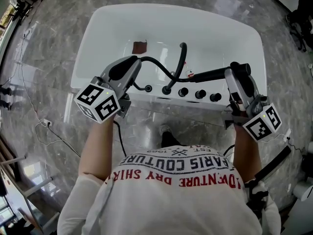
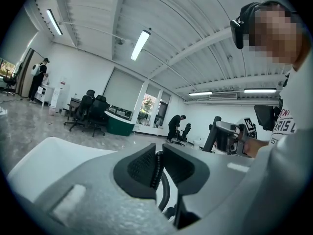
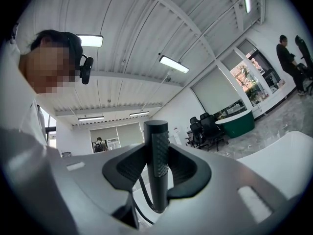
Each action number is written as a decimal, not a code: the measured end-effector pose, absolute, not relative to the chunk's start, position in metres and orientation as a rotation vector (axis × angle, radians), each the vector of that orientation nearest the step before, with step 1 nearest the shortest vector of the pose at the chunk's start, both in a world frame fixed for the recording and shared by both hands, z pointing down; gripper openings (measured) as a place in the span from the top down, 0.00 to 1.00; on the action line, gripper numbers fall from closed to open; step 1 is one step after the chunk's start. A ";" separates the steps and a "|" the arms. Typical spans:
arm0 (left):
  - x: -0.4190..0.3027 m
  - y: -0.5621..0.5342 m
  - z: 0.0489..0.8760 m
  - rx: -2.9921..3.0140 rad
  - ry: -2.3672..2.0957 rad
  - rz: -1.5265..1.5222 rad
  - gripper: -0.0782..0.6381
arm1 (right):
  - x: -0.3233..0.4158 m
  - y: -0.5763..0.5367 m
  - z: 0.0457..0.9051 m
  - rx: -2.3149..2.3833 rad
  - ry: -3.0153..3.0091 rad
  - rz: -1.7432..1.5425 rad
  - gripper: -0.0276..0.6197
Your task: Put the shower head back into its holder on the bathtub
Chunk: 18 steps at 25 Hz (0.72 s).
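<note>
Your right gripper (image 1: 231, 72) clamps the shower head (image 3: 158, 160); your left gripper (image 1: 138, 61) pinches the hose (image 2: 157, 166). You can't pick out the holder among the bathtub (image 1: 102, 28) rim fittings (image 1: 200, 94).

Grey marble floor (image 1: 54, 38), upper left of head view. Left gripper view: black office chairs (image 2: 90, 109) middle left, green counter (image 2: 120, 124) beside them, strip light (image 2: 140, 44) top centre.

A grey marbled stone floor (image 1: 49, 33) lies under a white ribbed ceiling (image 2: 171, 28) with long strip lights (image 2: 140, 44). Black office chairs (image 2: 93, 112) stand beside a dark green counter (image 2: 120, 124).
</note>
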State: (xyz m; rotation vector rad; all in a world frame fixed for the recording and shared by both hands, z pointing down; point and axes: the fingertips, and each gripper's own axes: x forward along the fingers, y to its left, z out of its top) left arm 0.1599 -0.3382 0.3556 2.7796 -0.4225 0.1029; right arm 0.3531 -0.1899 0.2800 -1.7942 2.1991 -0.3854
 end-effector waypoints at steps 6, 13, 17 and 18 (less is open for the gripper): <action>0.166 -0.348 0.368 2.746 -0.432 0.092 0.82 | 0.367 -0.199 0.284 -1.806 2.188 -0.392 0.74; 0.166 -0.357 0.404 2.684 -0.460 0.108 0.82 | 0.371 -0.213 0.290 -1.800 2.195 -0.414 0.74; 0.163 -0.363 0.429 2.639 -0.492 0.146 0.82 | 0.370 -0.217 0.292 -1.778 2.206 -0.433 0.74; 0.161 -0.364 0.436 2.625 -0.502 0.156 0.82 | 0.369 -0.218 0.294 -1.772 2.208 -0.438 0.74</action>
